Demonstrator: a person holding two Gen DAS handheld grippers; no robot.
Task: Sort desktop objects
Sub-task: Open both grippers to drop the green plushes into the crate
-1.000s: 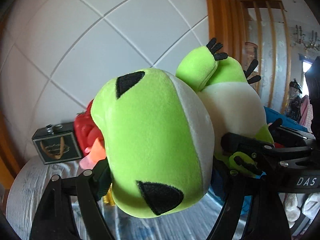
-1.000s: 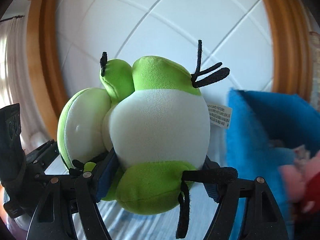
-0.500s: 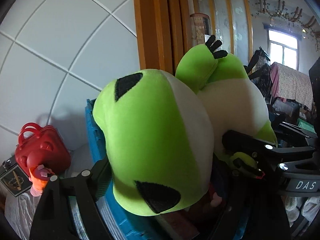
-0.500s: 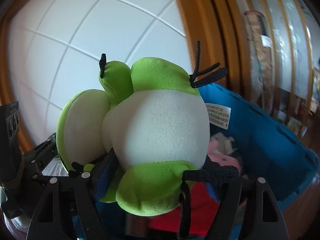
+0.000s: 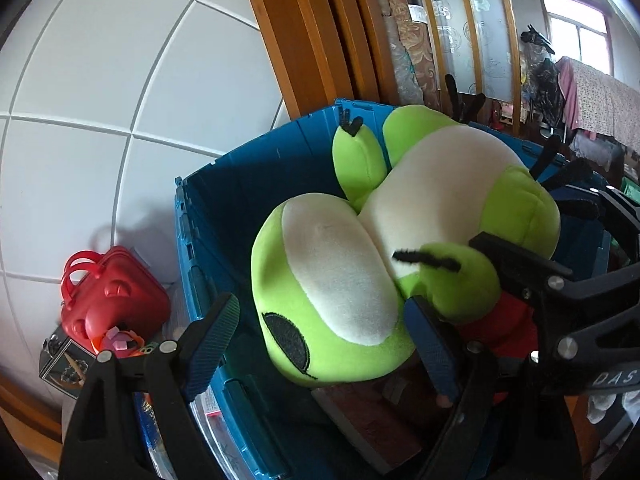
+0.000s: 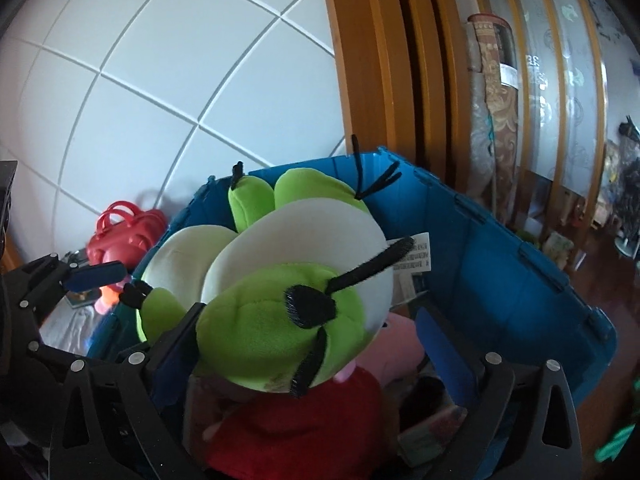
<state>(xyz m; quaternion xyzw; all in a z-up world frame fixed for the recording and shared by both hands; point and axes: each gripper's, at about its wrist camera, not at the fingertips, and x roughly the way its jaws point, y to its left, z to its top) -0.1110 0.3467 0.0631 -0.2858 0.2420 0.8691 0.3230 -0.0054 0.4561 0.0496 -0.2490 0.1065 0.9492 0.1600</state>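
A lime-green and white plush frog [image 5: 332, 280] [image 6: 280, 320] lies in the blue plastic bin [image 5: 240, 184] [image 6: 500, 272], on top of other toys. My left gripper [image 5: 322, 342] is open over the bin's near edge. Its left pad stands clear of the frog's head and its right pad is beside it. My right gripper [image 6: 310, 344] straddles the frog's lower body, its jaws opening, and its right pad is apart from the plush. Each gripper shows at the edge of the other's view.
A pink plush in red clothing [image 6: 300, 432] and a book [image 5: 360, 412] lie under the frog. Left of the bin stand a red toy case [image 5: 112, 300] [image 6: 124, 232] and a dark box [image 5: 64, 364]. A white tiled wall and a wooden door frame [image 5: 296, 40] rise behind.
Both grippers carried the frog sideways from over the table to over the blue bin. The jaws have spread, and the frog has dropped out of them into the bin.
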